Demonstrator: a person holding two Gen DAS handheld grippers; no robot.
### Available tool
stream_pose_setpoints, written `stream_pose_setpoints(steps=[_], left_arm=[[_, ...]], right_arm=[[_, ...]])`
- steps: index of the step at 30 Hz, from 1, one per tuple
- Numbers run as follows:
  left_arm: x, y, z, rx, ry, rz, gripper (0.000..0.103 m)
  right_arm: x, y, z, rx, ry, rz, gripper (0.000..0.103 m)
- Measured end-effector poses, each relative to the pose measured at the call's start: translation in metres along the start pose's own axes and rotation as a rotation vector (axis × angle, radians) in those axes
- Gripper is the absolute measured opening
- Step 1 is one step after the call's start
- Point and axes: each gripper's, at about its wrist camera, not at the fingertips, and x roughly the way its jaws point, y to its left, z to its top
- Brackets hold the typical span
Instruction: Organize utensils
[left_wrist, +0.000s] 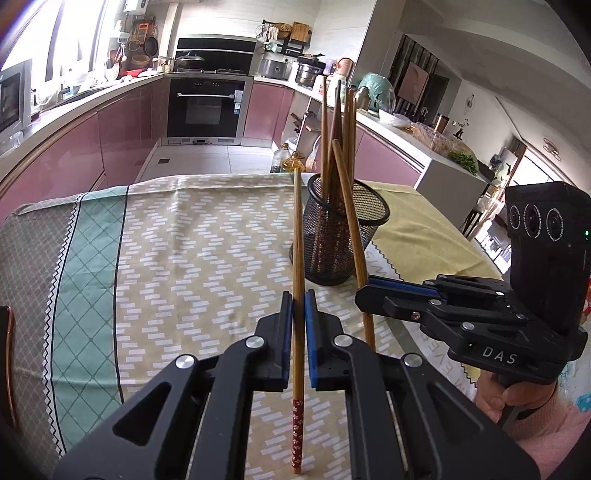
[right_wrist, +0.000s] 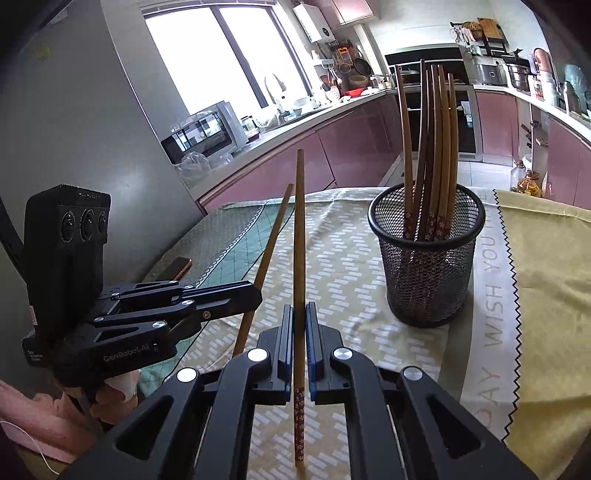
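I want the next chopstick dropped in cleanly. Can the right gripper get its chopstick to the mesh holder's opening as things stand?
Probably yes. The right gripper, jaws shut on a chopstick, faces the mesh holder over bare tablecloth. The left gripper is off to the other side. The chopsticks already inside leave open rim nearest it.

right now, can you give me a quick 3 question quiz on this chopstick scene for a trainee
1. True or false: the left gripper is shut on a chopstick.
2. Multiple choice: the chopsticks already sorted stand in A) a glass jar, B) a black mesh cup, C) a drawer.
3. Fill the blank: the right gripper holds its chopstick with the flower-patterned end pointing ____ the camera.

Key
1. True; the pads clamp it on both sides.
2. B; several chopsticks lean upright in it, on the tablecloth.
3. Toward; the plain tip points away.
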Motion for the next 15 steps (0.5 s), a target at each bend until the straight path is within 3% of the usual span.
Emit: stream_pose_setpoints(steps=[15], left_arm=[[-0.014,-0.011,0.007,0.015,-0.036,-0.039,0.007]], right_arm=[[-0.016,-0.001,0.005,0.002,-0.042,0.006,0.005]])
